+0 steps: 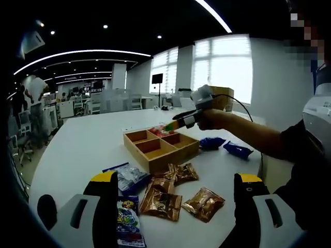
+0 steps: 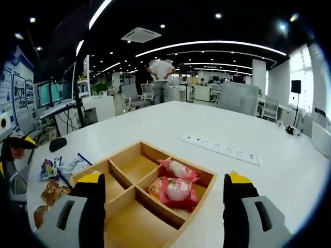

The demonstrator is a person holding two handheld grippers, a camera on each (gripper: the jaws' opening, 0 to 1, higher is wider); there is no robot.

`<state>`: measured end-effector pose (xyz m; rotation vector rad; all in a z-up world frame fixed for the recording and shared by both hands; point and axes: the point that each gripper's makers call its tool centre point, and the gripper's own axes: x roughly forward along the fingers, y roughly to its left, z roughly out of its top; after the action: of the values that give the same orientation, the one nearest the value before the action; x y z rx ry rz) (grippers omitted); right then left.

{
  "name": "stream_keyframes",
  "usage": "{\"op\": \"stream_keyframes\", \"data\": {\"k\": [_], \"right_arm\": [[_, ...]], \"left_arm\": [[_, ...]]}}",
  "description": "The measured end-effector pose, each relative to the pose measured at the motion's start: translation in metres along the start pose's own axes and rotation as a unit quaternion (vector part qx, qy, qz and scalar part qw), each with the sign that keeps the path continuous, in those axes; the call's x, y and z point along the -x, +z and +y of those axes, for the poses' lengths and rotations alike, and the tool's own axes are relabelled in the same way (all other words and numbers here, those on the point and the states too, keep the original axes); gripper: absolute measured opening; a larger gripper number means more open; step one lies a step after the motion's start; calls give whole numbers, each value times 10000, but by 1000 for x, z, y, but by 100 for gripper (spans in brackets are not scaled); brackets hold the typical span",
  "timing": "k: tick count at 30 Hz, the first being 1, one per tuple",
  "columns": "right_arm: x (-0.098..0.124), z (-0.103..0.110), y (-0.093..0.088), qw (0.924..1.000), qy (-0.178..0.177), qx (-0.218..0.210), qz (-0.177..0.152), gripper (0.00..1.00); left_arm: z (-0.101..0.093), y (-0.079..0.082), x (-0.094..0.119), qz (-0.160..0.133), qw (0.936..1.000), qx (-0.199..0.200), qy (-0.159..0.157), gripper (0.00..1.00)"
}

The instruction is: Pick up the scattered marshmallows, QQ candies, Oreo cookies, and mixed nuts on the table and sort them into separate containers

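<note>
Left gripper point(image 1: 176, 194), seen in the left gripper view, hangs low over the near edge of the white tabletop point(image 1: 88, 139) with its jaws spread wide and nothing between them. Between and just ahead of the jaws lie brown nut packets point(image 1: 161, 202), one of them point(image 1: 204, 203) nearest the right jaw; a blue candy packet point(image 1: 127, 222) sits against the left jaw. Beyond them stands the wooden tray point(image 1: 160, 147), and two blue packets point(image 1: 227, 146) lie to its right. Over the tray's far side, the right gripper point(image 1: 178, 123) is held out by a hand point(image 1: 209, 119).

In the right gripper view, the right gripper point(image 2: 163, 199) is also wide open and empty, directly above the wooden tray point(image 2: 142, 204). Two pink packets point(image 2: 175, 183) lie in one far compartment; the other three are bare. By this judgement the left gripper is much nearer the nut packets, so the next pick falls to it.
</note>
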<state>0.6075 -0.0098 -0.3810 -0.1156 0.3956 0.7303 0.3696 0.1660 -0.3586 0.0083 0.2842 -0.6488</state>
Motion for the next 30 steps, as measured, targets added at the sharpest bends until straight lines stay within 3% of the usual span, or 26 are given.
{"op": "stream_keyframes", "data": {"k": [12,25,30], "right_arm": [[65,29,13,9987,160,-59,-488,90],[124,51,-13,9975,244,-220,-631,90],[142,53,-16,9965,229,-322,-737,90]], "left_arm": [[1,1,-1,-27,10000,0,-19,96],[5,1,-1,-23,10000,1,-24,96],[4,3,-2,-35,10000,-15,-38,96]]}}
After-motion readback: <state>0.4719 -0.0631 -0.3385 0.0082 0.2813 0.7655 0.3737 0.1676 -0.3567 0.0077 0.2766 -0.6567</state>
